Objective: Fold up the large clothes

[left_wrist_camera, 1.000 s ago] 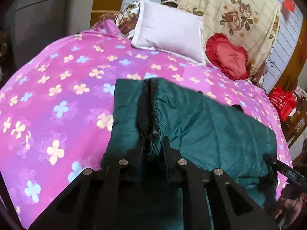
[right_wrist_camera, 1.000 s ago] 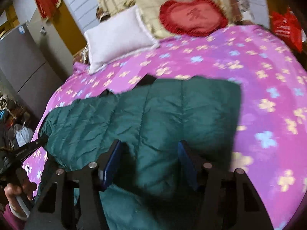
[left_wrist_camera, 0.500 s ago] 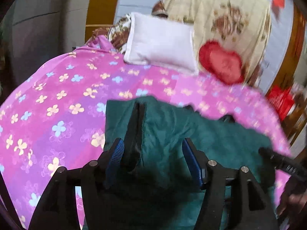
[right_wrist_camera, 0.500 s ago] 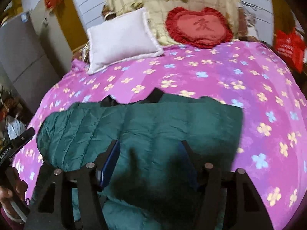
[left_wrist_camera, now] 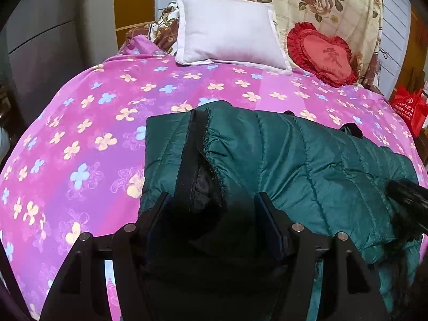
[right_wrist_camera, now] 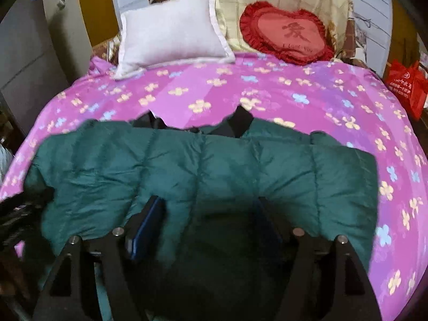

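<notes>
Open pink bedspread left of and beyond the green jacket; white pillow and heart cushion block the far end — headboard side.

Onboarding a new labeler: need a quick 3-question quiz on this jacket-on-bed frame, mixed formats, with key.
1. True or false: the left gripper is shut on the green jacket.
2. Multiple choice: which cushion lies nearest the red bag?
A. white pillow
B. red heart cushion
C. neither is in view
3. Fill in: the jacket lies on a ____ bedspread printed with flowers.

Key
1. False: its fingers stand apart over the dark zipper edge. The right gripper is open too.
2. B
3. pink
</notes>
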Action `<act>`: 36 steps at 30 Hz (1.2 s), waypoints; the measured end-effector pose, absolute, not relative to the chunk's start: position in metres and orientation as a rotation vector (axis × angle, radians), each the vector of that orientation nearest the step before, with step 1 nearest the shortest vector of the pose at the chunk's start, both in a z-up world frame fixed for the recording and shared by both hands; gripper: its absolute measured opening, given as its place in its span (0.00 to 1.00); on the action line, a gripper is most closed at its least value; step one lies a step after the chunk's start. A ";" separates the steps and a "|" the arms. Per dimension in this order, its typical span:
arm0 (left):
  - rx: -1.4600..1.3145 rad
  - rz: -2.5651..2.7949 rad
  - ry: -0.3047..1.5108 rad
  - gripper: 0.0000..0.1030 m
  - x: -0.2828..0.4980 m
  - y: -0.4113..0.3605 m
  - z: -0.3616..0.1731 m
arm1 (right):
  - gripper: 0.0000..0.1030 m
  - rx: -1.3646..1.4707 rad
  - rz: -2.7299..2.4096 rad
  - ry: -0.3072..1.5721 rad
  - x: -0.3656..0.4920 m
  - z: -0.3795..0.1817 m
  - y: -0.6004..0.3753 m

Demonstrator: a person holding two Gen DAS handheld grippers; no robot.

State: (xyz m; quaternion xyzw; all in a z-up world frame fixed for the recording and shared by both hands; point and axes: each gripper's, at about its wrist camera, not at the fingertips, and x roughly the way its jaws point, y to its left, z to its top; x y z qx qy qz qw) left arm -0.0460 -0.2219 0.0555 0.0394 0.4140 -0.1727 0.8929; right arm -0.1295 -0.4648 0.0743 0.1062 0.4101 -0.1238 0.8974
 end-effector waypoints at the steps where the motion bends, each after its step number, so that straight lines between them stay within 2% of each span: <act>1: 0.080 -0.358 0.859 0.44 -0.046 -0.222 0.056 | 0.72 0.220 -0.236 0.823 -0.138 0.081 -0.459; 5: 0.074 -0.357 0.858 0.44 -0.046 -0.221 0.055 | 0.73 0.191 -0.148 0.792 -0.154 0.090 -0.433; 11: 0.072 -0.359 0.856 0.44 -0.046 -0.221 0.054 | 0.75 0.093 -0.162 0.878 -0.141 0.049 -0.414; 15: 0.072 -0.359 0.858 0.44 -0.046 -0.221 0.054 | 0.75 0.202 -0.111 0.893 -0.147 0.063 -0.430; 22: 0.069 -0.357 0.859 0.44 -0.046 -0.221 0.053 | 0.75 0.221 -0.231 0.774 -0.187 0.098 -0.473; 30: 0.075 -0.359 0.856 0.46 -0.044 -0.220 0.051 | 0.75 0.219 -0.327 0.853 -0.179 0.064 -0.512; 36: 0.060 -0.368 0.864 0.47 -0.041 -0.219 0.048 | 0.81 0.216 -0.336 0.850 -0.172 0.047 -0.513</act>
